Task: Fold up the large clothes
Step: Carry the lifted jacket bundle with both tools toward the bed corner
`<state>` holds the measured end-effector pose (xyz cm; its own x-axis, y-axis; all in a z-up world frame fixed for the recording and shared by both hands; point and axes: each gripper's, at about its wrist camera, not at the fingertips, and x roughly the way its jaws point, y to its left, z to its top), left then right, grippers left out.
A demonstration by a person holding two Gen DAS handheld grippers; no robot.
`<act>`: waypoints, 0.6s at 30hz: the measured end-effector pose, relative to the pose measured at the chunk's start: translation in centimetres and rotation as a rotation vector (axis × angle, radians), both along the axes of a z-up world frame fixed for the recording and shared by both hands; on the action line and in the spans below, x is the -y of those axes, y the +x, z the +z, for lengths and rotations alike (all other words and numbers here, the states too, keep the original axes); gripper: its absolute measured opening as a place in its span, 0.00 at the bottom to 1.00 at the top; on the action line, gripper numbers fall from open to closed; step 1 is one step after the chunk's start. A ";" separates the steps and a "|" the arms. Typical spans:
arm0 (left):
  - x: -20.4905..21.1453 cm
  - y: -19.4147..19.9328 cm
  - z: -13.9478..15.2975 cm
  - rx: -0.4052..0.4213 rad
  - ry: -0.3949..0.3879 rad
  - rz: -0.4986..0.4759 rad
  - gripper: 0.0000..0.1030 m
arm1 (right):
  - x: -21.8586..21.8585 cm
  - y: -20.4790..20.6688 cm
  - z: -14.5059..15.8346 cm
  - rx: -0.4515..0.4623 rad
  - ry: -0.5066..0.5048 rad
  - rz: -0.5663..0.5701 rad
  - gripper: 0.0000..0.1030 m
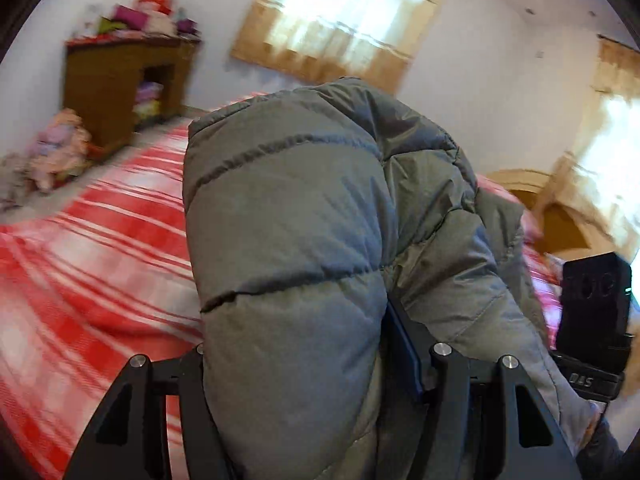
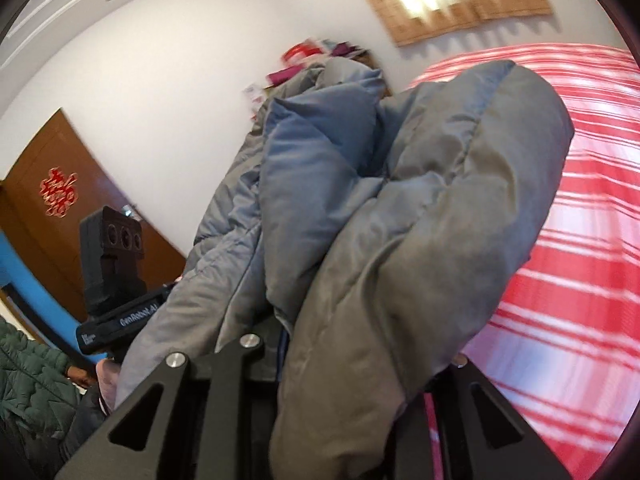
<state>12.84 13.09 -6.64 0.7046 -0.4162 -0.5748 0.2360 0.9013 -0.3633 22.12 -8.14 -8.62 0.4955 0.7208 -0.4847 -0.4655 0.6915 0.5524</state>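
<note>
A grey puffer jacket [image 1: 296, 208] hangs bunched in the air above the bed with the red and white striped cover [image 1: 100, 248]. My left gripper [image 1: 304, 348] is shut on a thick quilted fold that bulges up and hides most of its fingers; one dark finger [image 1: 404, 340] shows at the right. In the right wrist view my right gripper [image 2: 352, 348] is shut on another bundle of the jacket [image 2: 440, 208], whose blue-grey lining [image 2: 316, 168] shows. The striped bed cover [image 2: 580, 248] lies below at the right. Each view shows the other gripper's black body at its edge.
A wooden cabinet [image 1: 120, 88] topped with piled clothes stands by the far wall, a soft bundle [image 1: 60, 152] on the floor beside it. Curtained windows [image 1: 340, 20] and a wooden headboard [image 1: 556, 220] lie beyond. A brown door [image 2: 60, 208] and a person's green quilted sleeve [image 2: 28, 380] are at the left.
</note>
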 end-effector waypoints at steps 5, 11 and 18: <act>-5.3 1.7 0.1 -0.003 0.060 0.140 0.59 | -5.7 3.0 -0.6 0.014 0.043 0.112 0.24; -10.5 4.1 -0.4 -0.009 0.122 0.289 0.59 | -10.9 7.3 -2.1 0.018 0.079 0.227 0.24; -12.8 8.0 -5.1 -0.099 0.203 0.391 0.59 | -13.8 11.8 -8.1 -0.060 -0.024 0.244 0.24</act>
<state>20.83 25.84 -11.72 0.7237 -0.0017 -0.6901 -0.1636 0.9711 -0.1739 33.88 5.68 -16.72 0.2783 0.8035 -0.5262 -0.5874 0.5758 0.5687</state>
